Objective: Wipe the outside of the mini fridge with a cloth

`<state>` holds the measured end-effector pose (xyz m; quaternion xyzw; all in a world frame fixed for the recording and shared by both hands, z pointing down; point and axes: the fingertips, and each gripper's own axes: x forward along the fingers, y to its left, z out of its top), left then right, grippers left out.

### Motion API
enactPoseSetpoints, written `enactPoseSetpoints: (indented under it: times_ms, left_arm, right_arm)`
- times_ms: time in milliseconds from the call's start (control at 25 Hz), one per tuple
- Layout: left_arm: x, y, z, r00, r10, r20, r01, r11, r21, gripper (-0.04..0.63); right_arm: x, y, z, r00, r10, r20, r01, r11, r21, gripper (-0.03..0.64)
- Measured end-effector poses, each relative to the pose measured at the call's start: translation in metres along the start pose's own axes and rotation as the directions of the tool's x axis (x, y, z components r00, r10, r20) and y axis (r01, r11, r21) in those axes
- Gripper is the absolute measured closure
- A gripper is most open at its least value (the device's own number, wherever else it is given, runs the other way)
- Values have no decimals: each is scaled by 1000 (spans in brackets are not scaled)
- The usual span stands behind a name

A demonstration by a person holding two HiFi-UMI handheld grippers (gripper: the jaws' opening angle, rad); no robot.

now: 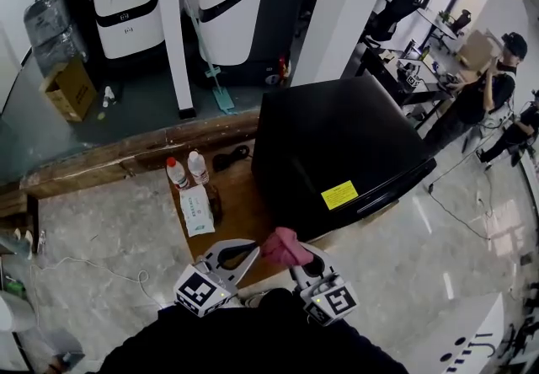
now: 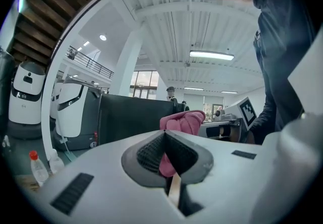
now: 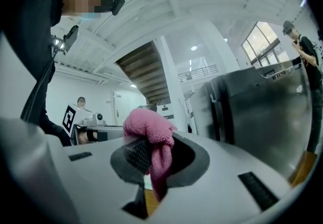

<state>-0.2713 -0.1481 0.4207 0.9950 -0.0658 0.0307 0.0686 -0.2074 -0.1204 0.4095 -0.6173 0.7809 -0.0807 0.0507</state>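
Observation:
The black mini fridge [image 1: 337,153] stands on a low wooden platform ahead of me, a yellow label on its near top edge. It also shows as a dark box in the left gripper view [image 2: 131,117] and in the right gripper view [image 3: 262,112]. A pink cloth [image 1: 282,246] is bunched between both grippers, just short of the fridge's near corner. My left gripper [image 1: 253,250] is shut on one end of the cloth [image 2: 184,121], and pink fabric shows between its pads [image 2: 151,152]. My right gripper [image 1: 295,261] is shut on the cloth [image 3: 146,127], which hangs down through its jaws.
Two small bottles [image 1: 187,170] and a flat white packet [image 1: 196,211] lie on the wooden platform [image 1: 126,157] left of the fridge. White machines [image 1: 126,2], a pillar [image 1: 173,27] and a cardboard box [image 1: 69,88] stand behind. People [image 1: 497,86] stand at desks at the far right.

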Motion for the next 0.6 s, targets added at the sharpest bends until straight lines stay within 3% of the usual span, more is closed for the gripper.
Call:
enactPoseSetpoints:
  times_ms: [280, 600]
  left_arm:
    - [-2, 3, 9, 1000, 14, 13, -15, 1000, 16, 590]
    - [-1, 2, 15, 1000, 21, 10, -21, 1000, 23, 591]
  right_arm:
    - [5, 0, 6, 1000, 27, -15, -28, 999, -42, 571]
    - [9, -1, 20, 1000, 13, 6, -13, 1000, -3, 571]
